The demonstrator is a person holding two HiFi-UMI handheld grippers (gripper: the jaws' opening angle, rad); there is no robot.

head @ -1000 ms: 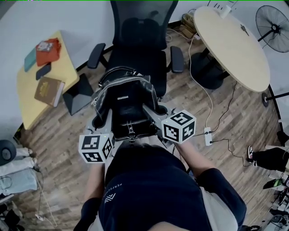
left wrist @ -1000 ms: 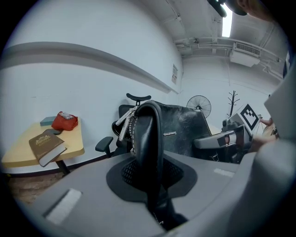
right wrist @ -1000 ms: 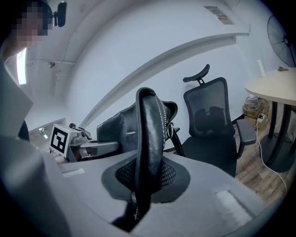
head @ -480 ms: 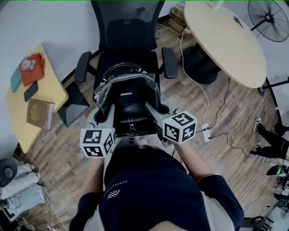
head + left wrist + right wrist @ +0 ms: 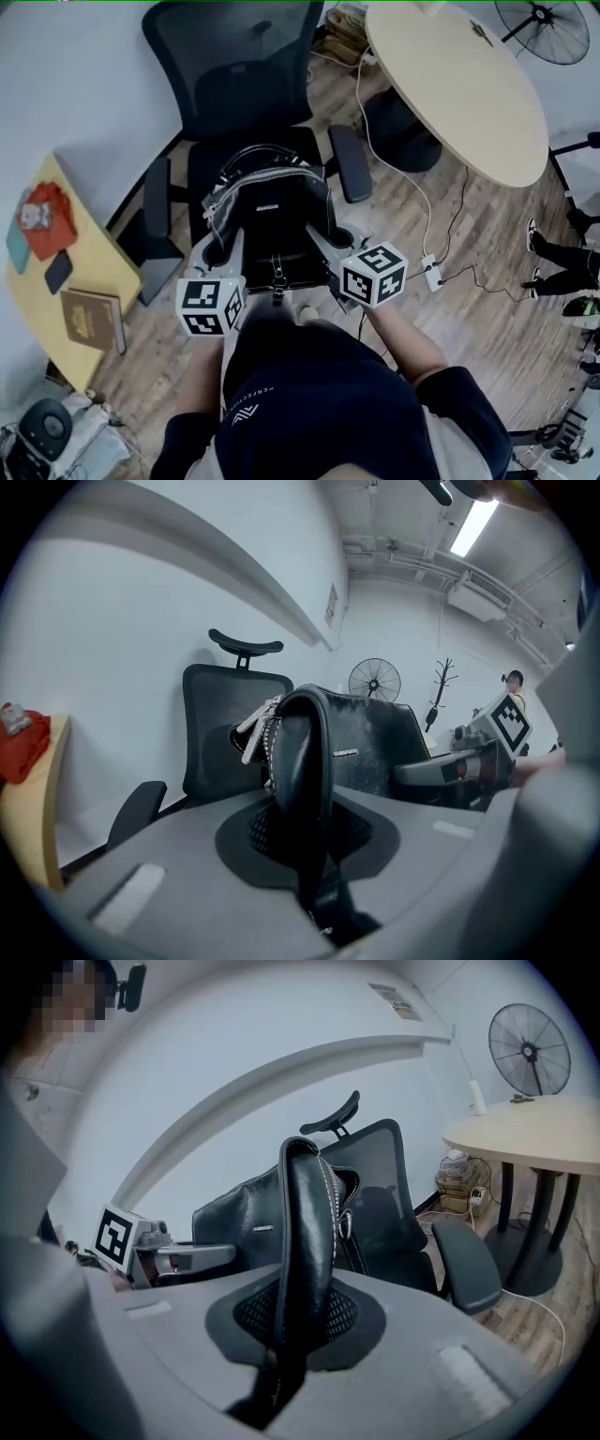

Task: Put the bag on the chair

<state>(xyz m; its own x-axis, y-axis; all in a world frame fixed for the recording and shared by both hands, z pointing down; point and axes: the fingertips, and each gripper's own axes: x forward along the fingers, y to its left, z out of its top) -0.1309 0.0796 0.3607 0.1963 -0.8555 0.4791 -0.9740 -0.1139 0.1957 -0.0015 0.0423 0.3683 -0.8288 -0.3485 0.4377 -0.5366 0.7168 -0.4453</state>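
A black leather bag with white stitching and a top handle hangs between my two grippers, above the front of the seat of a black office chair. My left gripper is shut on the bag's left side edge. On the other side my right gripper is shut on the bag's right side edge. The bag stands upright with its zip end toward the chair back. In the left gripper view the chair's mesh back and headrest rise behind the bag.
A round wooden table stands at the right of the chair, with a power strip and cables on the wood floor. A yellow table at the left holds a book and red things. A fan is at the far right.
The chair has drawn closer and shifted left in the head view; the bag has moved over the seat's front. Both grippers keep their hold on the bag.
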